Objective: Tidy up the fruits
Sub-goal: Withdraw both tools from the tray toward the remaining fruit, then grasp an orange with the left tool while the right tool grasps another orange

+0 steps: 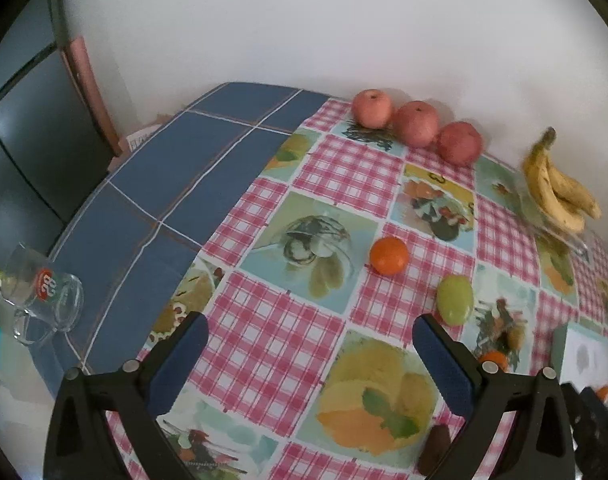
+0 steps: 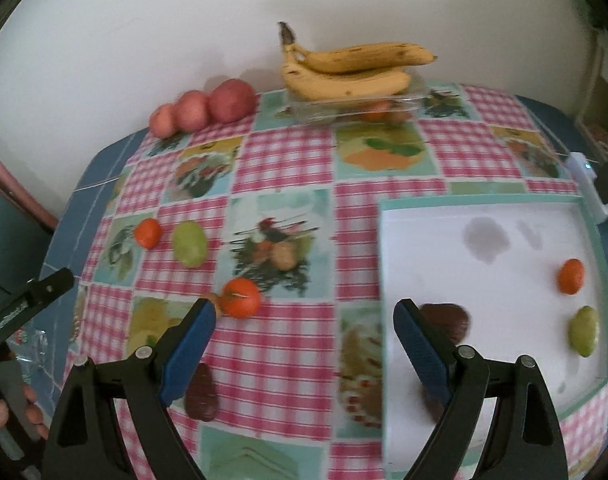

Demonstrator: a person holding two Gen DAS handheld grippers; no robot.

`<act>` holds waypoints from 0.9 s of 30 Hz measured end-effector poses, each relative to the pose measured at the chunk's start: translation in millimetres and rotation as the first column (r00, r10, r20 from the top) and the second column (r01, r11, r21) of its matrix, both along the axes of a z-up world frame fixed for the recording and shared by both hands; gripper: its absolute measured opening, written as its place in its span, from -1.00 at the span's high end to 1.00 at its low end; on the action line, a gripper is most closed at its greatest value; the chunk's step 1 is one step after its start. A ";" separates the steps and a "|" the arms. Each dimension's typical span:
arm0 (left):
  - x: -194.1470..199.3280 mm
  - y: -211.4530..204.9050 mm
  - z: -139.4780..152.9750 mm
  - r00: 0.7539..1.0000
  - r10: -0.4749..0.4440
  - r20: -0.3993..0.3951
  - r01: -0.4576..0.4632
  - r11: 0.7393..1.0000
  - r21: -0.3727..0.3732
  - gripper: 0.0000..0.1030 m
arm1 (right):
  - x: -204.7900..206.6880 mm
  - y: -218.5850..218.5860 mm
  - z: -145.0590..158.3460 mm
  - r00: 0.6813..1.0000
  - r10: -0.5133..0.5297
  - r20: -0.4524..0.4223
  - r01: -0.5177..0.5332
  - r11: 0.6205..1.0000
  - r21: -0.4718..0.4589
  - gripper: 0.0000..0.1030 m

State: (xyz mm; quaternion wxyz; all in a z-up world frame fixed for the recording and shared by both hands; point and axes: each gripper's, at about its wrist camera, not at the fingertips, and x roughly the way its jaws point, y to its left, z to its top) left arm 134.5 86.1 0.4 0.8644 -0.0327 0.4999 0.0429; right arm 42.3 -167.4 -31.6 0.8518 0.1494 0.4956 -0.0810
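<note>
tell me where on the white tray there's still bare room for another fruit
The white tray is bare along its far side and left-middle. Its near right holds an orange fruit and a green fruit; a dark brown piece sits near the left edge.

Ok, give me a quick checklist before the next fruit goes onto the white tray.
1. Right gripper open and empty: ok.
2. Left gripper open and empty: ok.
3. Free room on the white tray: ok; only an orange fruit, a green fruit and a dark brown fruit lie on it.
4. Loose fruit close by: ok; an orange lies near the right gripper's left finger.
5. Fruit firmness: cannot tell.
</note>
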 end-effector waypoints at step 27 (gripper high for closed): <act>91.0 -22.1 -62.0 0.997 -0.053 -0.063 0.041 0.984 -0.174 -0.80 | 65.7 30.3 -45.8 0.997 0.037 -0.069 -0.034 0.999 0.042 -0.69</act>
